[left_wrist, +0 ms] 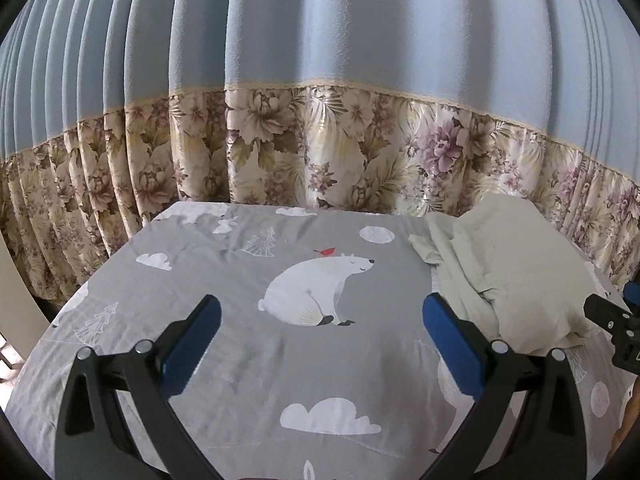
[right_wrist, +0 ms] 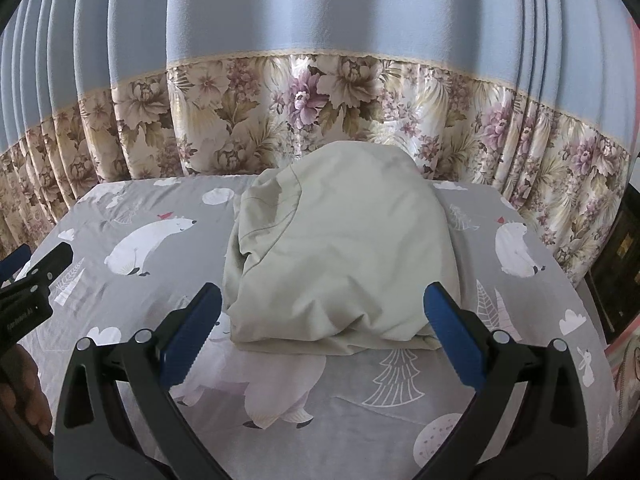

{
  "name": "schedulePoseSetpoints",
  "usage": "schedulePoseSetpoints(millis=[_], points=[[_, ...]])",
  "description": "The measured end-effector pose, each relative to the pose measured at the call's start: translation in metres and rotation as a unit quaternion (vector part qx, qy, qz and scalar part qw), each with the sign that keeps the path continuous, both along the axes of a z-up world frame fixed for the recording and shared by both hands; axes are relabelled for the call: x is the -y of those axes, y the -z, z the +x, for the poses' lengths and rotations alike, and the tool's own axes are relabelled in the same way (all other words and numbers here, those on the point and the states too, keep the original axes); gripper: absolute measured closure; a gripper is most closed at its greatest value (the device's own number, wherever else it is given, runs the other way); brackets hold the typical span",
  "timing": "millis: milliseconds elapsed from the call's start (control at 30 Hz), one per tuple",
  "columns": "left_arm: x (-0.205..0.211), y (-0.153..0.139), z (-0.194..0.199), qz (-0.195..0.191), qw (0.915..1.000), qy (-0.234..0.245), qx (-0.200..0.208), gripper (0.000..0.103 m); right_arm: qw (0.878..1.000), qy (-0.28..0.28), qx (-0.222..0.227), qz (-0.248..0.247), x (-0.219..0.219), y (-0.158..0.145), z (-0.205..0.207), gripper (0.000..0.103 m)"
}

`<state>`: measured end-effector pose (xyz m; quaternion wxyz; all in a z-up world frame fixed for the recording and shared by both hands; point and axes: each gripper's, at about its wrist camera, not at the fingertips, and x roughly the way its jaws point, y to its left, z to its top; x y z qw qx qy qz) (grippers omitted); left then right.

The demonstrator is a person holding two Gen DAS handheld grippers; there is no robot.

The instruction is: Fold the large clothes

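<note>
- The pale green garment [right_wrist: 340, 248] lies bunched in a rough, loosely doubled mound on the bed [right_wrist: 400, 400], straight ahead of my right gripper [right_wrist: 322, 336] and off to the right of my left gripper [left_wrist: 322, 344].
- Both grippers hang with fingers spread apart, holding nothing.
- I judge it fits either a heap awaiting spreading or a rough fold just released; I cannot tell which.
- Floral-hemmed curtains [right_wrist: 320, 100] hang beyond.
</note>
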<state>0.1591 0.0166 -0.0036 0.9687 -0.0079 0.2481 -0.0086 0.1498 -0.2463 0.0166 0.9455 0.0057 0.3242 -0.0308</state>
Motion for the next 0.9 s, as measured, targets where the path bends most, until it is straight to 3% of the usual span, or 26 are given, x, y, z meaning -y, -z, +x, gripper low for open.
schedulePoseSetpoints(millis=[400,567,667,900], points=[[0.003,-0.001,-0.001,0.016,0.9998,-0.003,0.007,0.002,1.000,-0.002,-0.001,0.001,-0.001,0.001,0.001,0.003],[0.001,0.003,0.003,0.020,0.9998,-0.005,-0.005,0.002,1.000,-0.012,-0.012,0.015,-0.004,0.001,0.000,0.003],[0.002,0.008,0.006,0.021,0.9995,-0.008,-0.022,0.002,1.000,-0.011,-0.016,-0.006,-0.011,-0.003,-0.004,0.003],[0.006,0.001,-0.002,0.030,0.9994,-0.014,-0.008,0.002,0.999,-0.040,-0.020,0.025,-0.009,-0.018,-0.019,0.003]])
